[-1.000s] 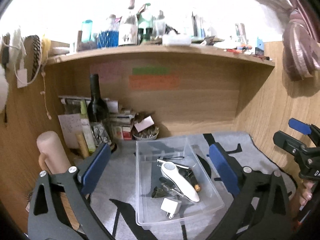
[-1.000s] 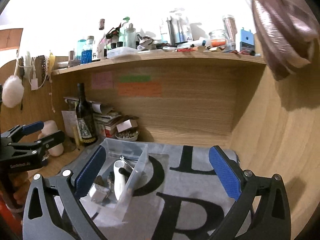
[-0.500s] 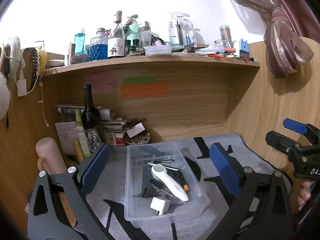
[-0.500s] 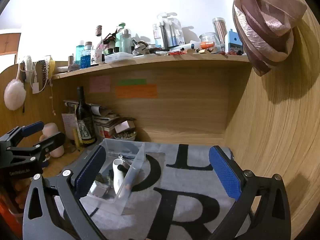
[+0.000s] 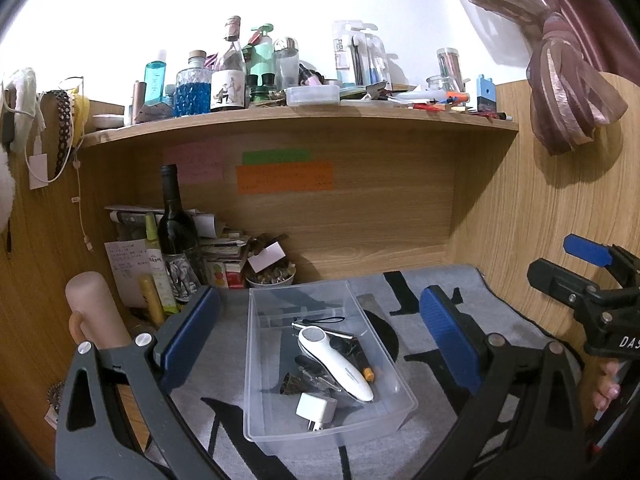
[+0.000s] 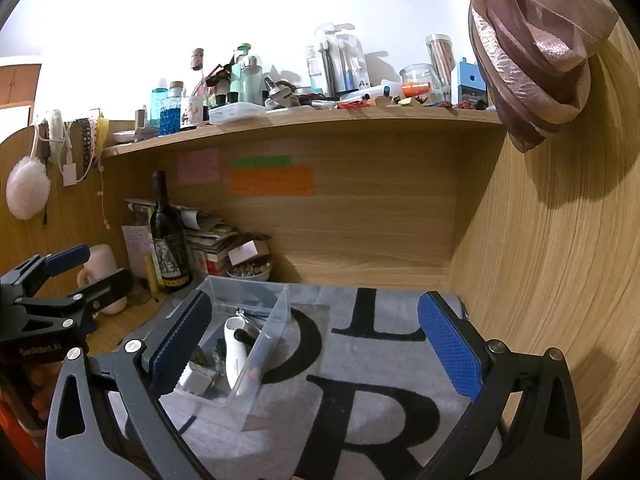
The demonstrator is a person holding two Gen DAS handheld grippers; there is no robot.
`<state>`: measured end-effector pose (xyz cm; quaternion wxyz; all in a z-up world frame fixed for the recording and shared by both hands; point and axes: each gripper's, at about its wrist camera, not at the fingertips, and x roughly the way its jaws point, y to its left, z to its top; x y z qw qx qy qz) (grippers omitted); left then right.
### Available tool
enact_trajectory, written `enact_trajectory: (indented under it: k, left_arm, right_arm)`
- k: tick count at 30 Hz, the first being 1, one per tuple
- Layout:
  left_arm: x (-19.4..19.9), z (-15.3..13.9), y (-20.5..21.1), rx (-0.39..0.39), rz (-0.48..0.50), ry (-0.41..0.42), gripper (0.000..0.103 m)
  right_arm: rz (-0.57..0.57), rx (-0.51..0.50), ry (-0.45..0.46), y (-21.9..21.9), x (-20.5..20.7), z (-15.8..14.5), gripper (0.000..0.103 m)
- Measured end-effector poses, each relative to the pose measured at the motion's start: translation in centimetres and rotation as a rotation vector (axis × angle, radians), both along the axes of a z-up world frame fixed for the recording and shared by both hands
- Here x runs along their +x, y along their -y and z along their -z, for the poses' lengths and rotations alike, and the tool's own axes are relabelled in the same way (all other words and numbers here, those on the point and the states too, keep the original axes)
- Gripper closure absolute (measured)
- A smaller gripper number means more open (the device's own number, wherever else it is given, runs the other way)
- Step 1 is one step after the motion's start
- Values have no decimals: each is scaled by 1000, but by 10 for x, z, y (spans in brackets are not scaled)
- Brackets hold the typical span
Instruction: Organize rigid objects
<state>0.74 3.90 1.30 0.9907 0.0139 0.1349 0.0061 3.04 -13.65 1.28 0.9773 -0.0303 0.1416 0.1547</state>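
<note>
Clear bin (image 5: pixel 256 360) mid-mat (image 5: pixel 500 320), grey margins around.

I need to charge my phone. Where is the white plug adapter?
In the left wrist view, the white plug adapter lies in the clear bin, at its near end, just left of the white handheld device.

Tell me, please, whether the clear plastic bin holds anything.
Not empty: the clear bin holds a white handheld device, a white charger plug and small dark items.
</note>
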Motion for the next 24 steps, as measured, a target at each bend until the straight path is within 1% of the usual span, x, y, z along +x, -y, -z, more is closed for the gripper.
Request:
enact_trajectory:
  k: [24]
  left_arm:
    - [-4,-2,3,0,2,15,1]
  right_arm:
    - [-26,-26,14,1,0,-3,0]
